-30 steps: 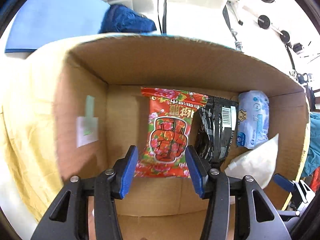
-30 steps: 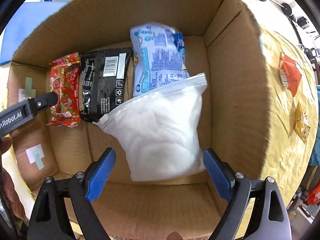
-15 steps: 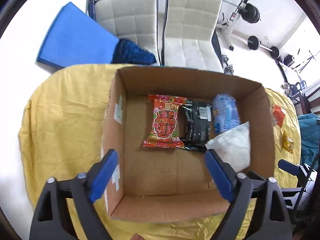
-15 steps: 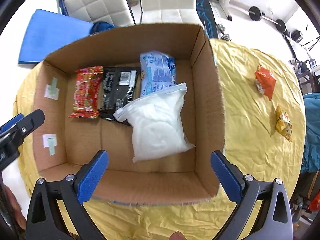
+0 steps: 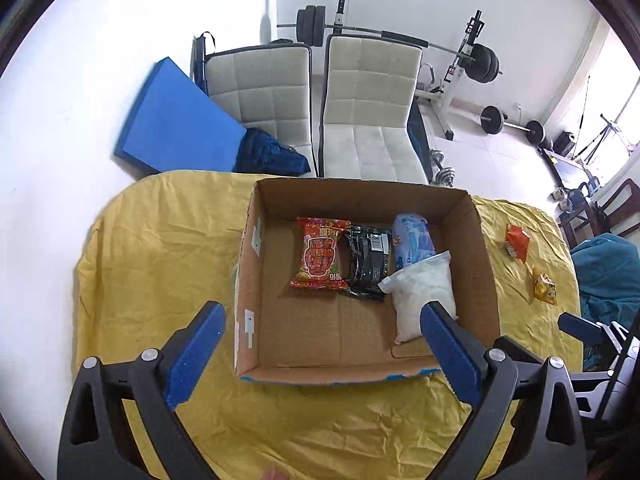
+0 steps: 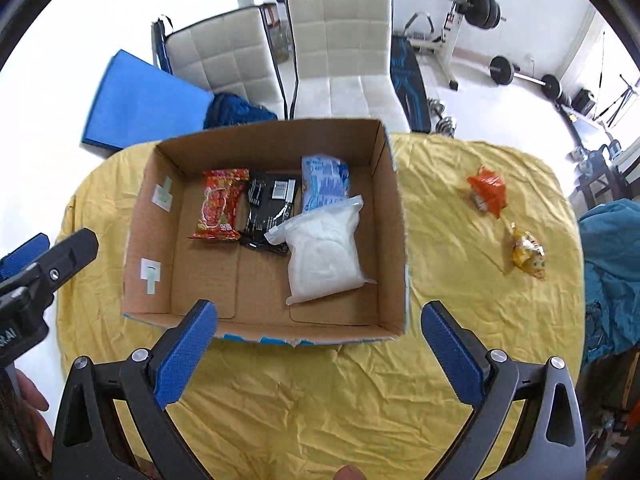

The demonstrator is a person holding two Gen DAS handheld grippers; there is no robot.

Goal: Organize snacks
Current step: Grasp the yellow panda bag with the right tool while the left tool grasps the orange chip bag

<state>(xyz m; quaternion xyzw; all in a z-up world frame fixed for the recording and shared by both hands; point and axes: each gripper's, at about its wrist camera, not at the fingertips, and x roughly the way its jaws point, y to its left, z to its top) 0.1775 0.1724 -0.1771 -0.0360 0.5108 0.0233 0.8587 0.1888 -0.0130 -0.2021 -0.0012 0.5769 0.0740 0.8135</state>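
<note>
An open cardboard box (image 5: 246, 280) (image 6: 394, 220) stands on a yellow tablecloth. Inside it a red snack pack (image 5: 320, 258) (image 6: 220, 204), a black packet (image 5: 368, 260) (image 6: 268, 204) and a blue-white packet (image 5: 412, 240) (image 6: 324, 184) lie in a row. A white bag (image 5: 420, 292) (image 6: 324, 252) rests against the last two. High above the box's near edge, my left gripper (image 5: 320, 312) has nothing between its jaws, which are still opening. My right gripper (image 6: 318, 308) hangs open and empty over the near wall.
An orange snack (image 6: 488, 192) (image 5: 516, 240) and a yellow snack (image 6: 528, 254) (image 5: 545, 288) lie on the cloth (image 6: 460, 280) right of the box. Two pale chairs (image 5: 372, 92), a blue mat (image 5: 172, 120) and weight gear stand behind the table. Teal fabric (image 6: 612, 260) drapes at the right edge.
Both grippers have risen out of the box and pulled back, so the whole table now shows. The left jaws went from narrow to wide; the right jaws widened too.
</note>
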